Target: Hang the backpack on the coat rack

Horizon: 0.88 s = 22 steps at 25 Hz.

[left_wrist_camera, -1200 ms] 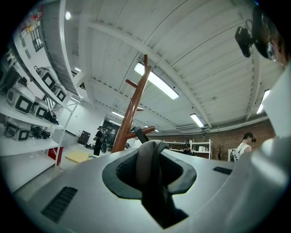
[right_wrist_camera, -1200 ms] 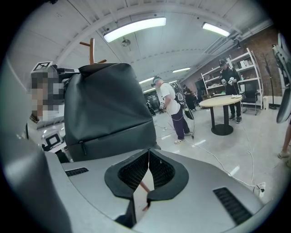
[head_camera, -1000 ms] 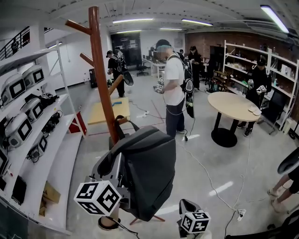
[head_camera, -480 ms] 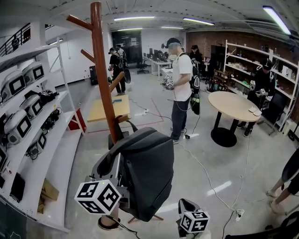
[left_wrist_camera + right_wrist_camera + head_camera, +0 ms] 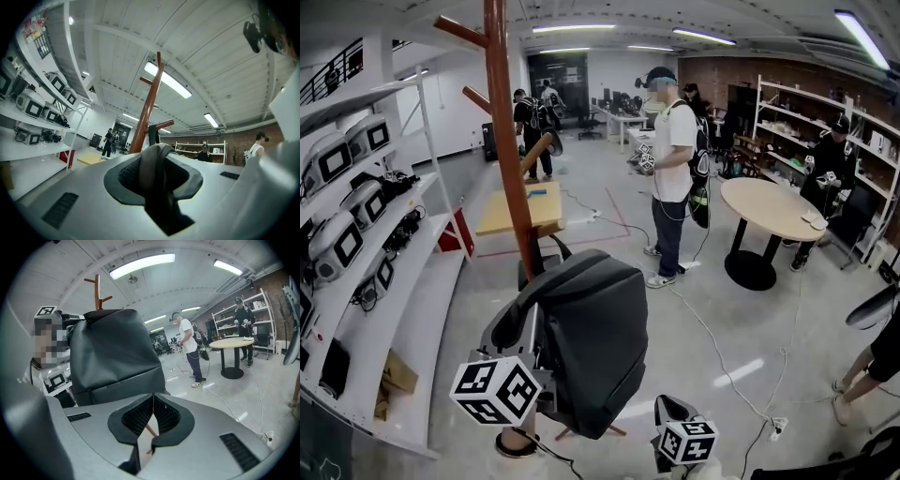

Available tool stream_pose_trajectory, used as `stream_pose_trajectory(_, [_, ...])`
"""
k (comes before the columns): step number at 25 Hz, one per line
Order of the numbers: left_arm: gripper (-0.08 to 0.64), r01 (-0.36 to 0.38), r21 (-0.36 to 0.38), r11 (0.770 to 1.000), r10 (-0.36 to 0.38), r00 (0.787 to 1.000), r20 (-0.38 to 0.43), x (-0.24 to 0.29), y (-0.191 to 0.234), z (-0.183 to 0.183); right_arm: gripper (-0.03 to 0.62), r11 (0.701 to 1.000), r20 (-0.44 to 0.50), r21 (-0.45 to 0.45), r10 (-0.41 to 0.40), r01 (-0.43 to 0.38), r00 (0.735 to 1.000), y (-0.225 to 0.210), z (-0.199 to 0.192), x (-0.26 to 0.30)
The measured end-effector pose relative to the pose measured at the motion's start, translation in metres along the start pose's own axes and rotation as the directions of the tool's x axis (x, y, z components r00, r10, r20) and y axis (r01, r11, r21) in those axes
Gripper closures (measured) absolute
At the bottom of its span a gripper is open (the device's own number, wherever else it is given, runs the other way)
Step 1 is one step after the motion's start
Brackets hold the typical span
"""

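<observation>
In the head view, the coat rack (image 5: 508, 159) is cut off by the top edge, and the backpack (image 5: 591, 347) hides its foot. The backpack also covers the jaws of the left gripper (image 5: 157, 176), leaving mainly its marker cube (image 5: 497, 391) visible. The bottom edge cuts off the right gripper (image 5: 151, 420). In the left gripper view, only a strap (image 5: 151, 164) shows. Items on the far shelving (image 5: 787, 112) are too small to identify.
</observation>
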<state>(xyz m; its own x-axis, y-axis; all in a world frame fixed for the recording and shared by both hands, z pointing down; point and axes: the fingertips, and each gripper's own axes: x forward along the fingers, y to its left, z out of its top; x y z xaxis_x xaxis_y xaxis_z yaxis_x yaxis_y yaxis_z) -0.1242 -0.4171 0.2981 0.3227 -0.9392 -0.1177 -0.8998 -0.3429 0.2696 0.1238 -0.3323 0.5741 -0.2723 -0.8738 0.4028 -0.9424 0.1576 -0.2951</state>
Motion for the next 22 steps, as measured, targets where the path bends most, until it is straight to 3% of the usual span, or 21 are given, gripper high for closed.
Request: stream_pose_trajectory(22, [0.444, 0.004, 0.077, 0.997, -0.01, 0.997, 0.072, -0.012, 0.009, -0.008, 0.578, 1.0, -0.02, 0.003, 0.011, -0.011, 1.0, 0.015, -0.01, 0.01])
